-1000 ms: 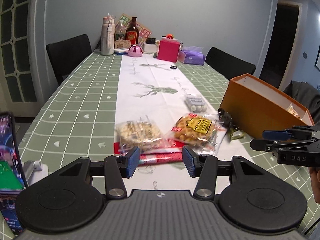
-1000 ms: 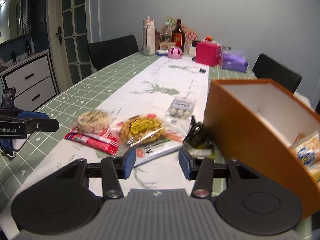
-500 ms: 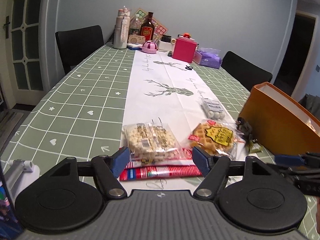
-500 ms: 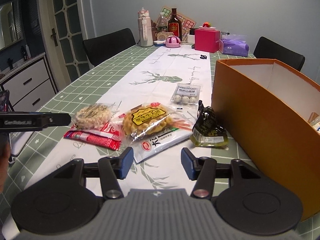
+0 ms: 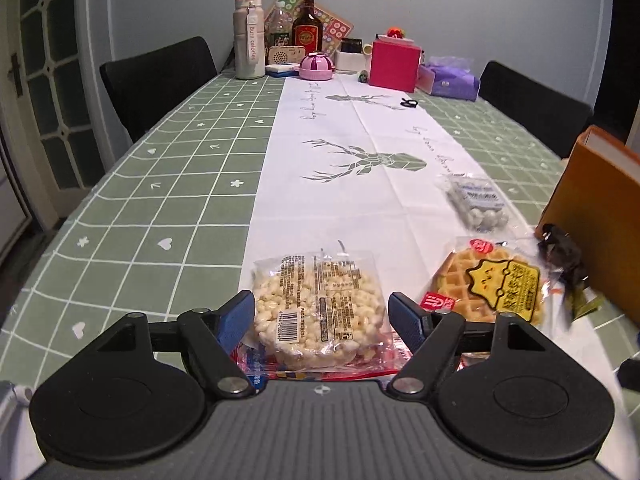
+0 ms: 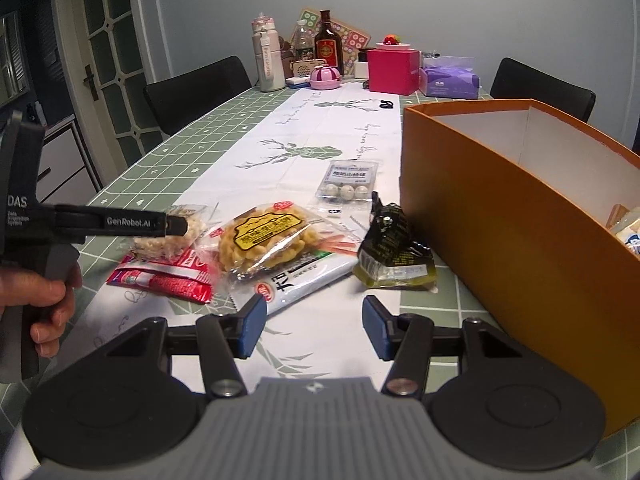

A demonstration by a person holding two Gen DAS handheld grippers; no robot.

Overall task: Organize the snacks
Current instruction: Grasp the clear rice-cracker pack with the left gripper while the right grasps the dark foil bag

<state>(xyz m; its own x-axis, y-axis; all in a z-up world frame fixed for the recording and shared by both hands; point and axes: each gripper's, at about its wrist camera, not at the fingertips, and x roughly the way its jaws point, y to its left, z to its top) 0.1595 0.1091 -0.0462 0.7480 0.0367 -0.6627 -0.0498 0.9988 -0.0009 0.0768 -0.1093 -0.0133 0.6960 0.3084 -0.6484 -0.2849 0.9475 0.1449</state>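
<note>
Left gripper: jaws wide, empty, straddling the puffed-rice cake packet, which lies dead ahead on the red packet.
Right gripper: open, empty, farther off.
Waffle packet: right of rice cake.
Orange box: beyond, rightmost; judged destination.

Left gripper jaws spread, straddling rice cake pack; waffle pack just beside right finger. Orange box walls off the right. Bare runner before right gripper; dark packet near ahead.
</note>
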